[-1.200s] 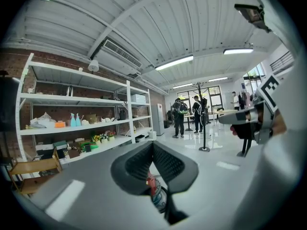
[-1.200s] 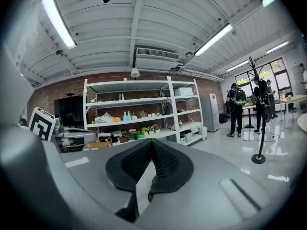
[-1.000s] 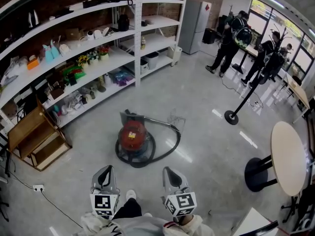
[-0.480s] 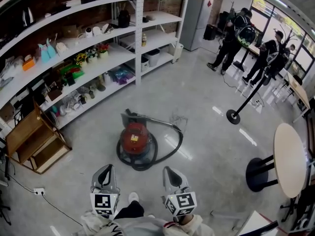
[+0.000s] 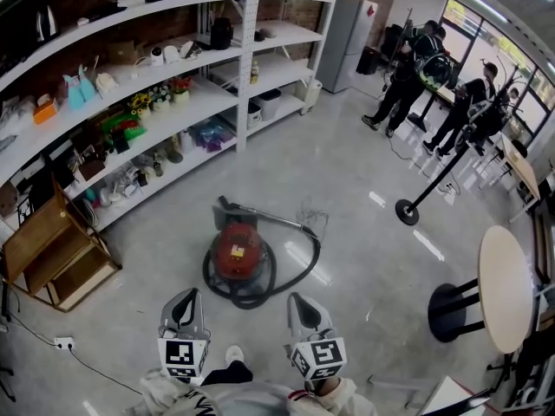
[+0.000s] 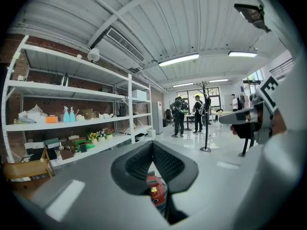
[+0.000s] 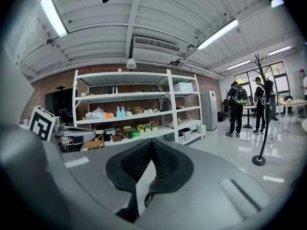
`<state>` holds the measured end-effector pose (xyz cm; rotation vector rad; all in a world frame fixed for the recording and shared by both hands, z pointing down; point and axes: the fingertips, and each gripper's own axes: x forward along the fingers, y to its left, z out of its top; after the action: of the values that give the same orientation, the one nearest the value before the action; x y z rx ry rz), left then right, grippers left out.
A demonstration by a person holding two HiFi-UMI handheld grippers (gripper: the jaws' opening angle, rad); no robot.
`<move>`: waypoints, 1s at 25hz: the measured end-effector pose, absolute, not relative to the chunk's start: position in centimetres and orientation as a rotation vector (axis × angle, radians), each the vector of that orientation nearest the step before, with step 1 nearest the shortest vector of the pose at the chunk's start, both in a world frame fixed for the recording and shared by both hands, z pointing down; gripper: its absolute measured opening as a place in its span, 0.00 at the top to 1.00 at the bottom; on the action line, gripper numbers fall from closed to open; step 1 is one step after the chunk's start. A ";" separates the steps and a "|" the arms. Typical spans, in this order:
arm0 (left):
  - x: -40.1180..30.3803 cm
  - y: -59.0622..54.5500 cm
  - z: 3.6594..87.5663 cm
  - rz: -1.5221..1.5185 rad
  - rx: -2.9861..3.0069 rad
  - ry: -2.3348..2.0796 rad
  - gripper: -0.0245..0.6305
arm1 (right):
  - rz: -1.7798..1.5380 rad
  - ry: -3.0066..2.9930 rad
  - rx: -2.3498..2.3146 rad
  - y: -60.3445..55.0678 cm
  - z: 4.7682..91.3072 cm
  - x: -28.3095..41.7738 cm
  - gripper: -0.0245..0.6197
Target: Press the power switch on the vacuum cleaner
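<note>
The red canister vacuum cleaner sits on the floor at twelve o'clock of both claws, well apart, with its hose looped around it. The left claw and right claw are closed on nothing and aimed forward. Closed tips would suit poking the switch, which I cannot make out.

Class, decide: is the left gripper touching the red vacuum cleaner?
Apart. The head view shows bare floor between the left gripper and the vacuum cleaner.
</note>
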<state>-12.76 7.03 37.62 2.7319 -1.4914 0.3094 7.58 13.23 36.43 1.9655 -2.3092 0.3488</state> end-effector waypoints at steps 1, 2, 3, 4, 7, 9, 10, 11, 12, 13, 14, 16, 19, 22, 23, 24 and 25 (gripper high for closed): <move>-13.0 6.6 37.6 0.308 2.730 -1.492 0.96 | 0.347 -2.308 1.966 12.8 36.3 7.4 0.96; -13.3 6.2 37.5 0.305 2.729 -1.491 0.96 | 0.346 -2.306 1.967 12.5 36.2 7.2 0.96; -13.4 5.8 37.4 0.301 2.728 -1.489 0.96 | 0.345 -2.304 1.968 12.1 36.1 7.0 0.96; -13.6 5.4 37.4 0.299 2.729 -1.486 0.96 | 0.343 -2.302 1.971 11.8 36.0 6.9 0.96; -13.9 4.4 37.6 0.298 2.737 -1.476 0.96 | 0.335 -2.297 1.985 10.8 36.0 6.6 0.96; -14.2 3.8 37.8 0.301 2.741 -1.471 0.96 | 0.332 -2.292 1.995 10.1 36.1 6.3 0.96; -14.3 3.5 37.8 0.301 2.743 -1.468 0.96 | 0.331 -2.289 1.998 9.8 36.0 6.2 0.96; -14.5 3.1 37.7 0.299 2.745 -1.465 0.96 | 0.329 -2.288 2.002 9.5 35.9 6.0 0.96; -14.7 2.8 37.6 0.299 2.746 -1.464 0.96 | 0.326 -2.288 2.005 9.2 35.9 5.8 0.96; -14.9 2.5 37.6 0.298 2.747 -1.466 0.96 | 0.322 -2.288 2.008 8.9 35.8 5.7 0.96; -15.1 2.1 37.7 0.297 2.746 -1.469 0.96 | 0.318 -2.288 2.011 8.7 35.7 5.6 0.96; -15.3 1.7 37.6 0.293 2.746 -1.471 0.96 | 0.314 -2.283 2.015 8.4 35.6 5.4 0.96; -15.5 1.5 37.5 0.285 2.746 -1.462 0.96 | 0.317 -2.270 2.018 8.4 35.6 5.4 0.96; -15.5 1.4 37.8 0.279 2.743 -1.456 0.96 | 0.309 -2.262 2.022 8.4 35.6 5.4 0.96; -15.4 1.3 37.8 0.275 2.742 -1.454 0.96 | 0.306 -2.260 2.023 8.4 35.5 5.5 0.96; -15.4 1.3 37.8 0.272 2.742 -1.451 0.96 | 0.305 -2.257 2.024 8.4 35.5 5.5 0.96; -15.4 1.3 37.8 0.270 2.741 -1.448 0.96 | 0.304 -2.255 2.023 8.4 35.4 5.5 0.96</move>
<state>-15.36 1.27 37.78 2.7413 -1.4479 0.2701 5.47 8.36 35.41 2.0230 -2.2547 0.3044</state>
